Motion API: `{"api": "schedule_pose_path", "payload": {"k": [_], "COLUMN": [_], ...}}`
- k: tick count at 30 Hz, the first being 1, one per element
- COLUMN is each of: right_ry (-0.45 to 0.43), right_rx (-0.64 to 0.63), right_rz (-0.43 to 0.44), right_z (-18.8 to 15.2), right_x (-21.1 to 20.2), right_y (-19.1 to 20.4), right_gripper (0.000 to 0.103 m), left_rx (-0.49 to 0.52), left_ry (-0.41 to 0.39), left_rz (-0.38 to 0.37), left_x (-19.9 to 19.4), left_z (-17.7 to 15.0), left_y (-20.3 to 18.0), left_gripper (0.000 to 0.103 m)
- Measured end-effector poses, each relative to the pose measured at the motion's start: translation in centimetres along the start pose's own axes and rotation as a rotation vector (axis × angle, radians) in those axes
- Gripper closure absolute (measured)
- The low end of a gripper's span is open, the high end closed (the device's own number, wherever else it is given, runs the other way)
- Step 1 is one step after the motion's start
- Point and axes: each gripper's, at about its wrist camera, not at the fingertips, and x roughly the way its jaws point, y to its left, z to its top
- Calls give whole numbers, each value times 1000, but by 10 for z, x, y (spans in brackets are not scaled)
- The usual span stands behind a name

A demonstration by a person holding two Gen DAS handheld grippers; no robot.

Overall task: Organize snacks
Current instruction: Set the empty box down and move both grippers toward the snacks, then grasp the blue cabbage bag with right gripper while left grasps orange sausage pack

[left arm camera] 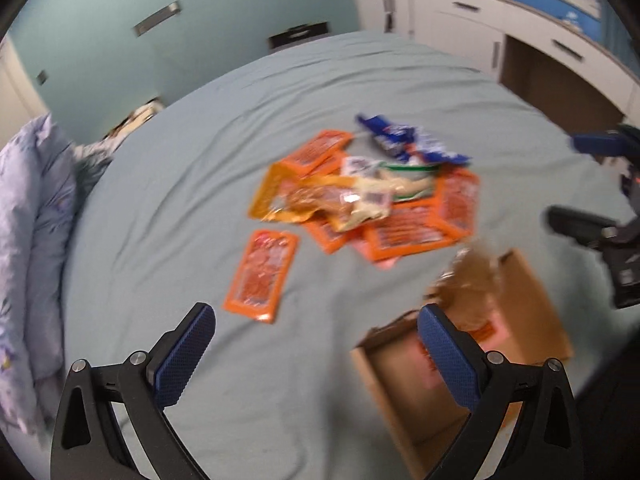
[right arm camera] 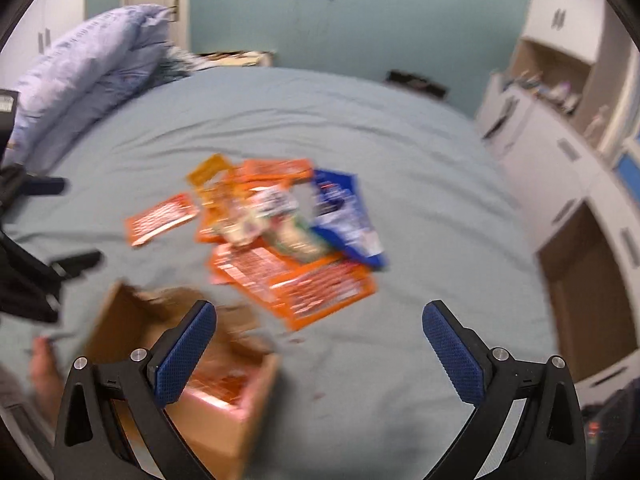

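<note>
Both the left gripper (left arm camera: pixel 316 354) and right gripper (right arm camera: pixel 320 354) hover empty, fingers spread wide. Open brown cardboard box (left arm camera: pixel 532 312) holds perhaps one orange packet; heaped foil snack packets (left arm camera: pixel 368 196) remain on grey-green bedsheet (left arm camera: pixel 200 160). Early stage.

The room has a pale teal wall (right arm camera: pixel 400 32) behind a wide bed (left arm camera: pixel 280 92) covered with a grey-green sheet. A lilac duvet (right arm camera: pixel 92 64) is piled at one side of the bed. White cabinets (left arm camera: pixel 472 20) with long handles and brown open niches stand along the other side.
</note>
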Motion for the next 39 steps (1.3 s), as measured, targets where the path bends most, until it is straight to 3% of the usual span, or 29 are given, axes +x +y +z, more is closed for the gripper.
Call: {"api": "schedule_pose_path", "payload": {"k": [4,9,15,20,24,29,31,33,35,39], "right_ry": [-6,19,34,39,131,269,362,456,480,415], "right_rx": [3,8,47,83,93,84,103,116,82,132], "right_rz": [18,38,103,61,84,36,38,44,-32,-1], "right_z": [5,15,35,69,112,137,138,132,128,128], "right_x": [11,38,65,94,147,220,247,269,276,254], "right_y": [-7,-14,-18,-38,-50,-52,-53,-53,-51,-60], "right_gripper": [0,0,0,0,0,0,8,55,69,84], "left_rx": [-40,-108,-98,-123,-150,-234,-263,-270,-263,-233], "left_ry": [-9,75,105,120,148,208,236,273,302,360], "left_rz": [7,29,47,52,73,108,100,82,66,58], "left_x": [3,26,36,39,50,75,89,104,117,142], "left_z": [6,5,7,8,6,2,1,-1,-5,-12], "left_y": [3,17,20,33,51,84,97,104,105,96], "left_gripper": [0,0,0,0,0,0,0,0,0,0]}}
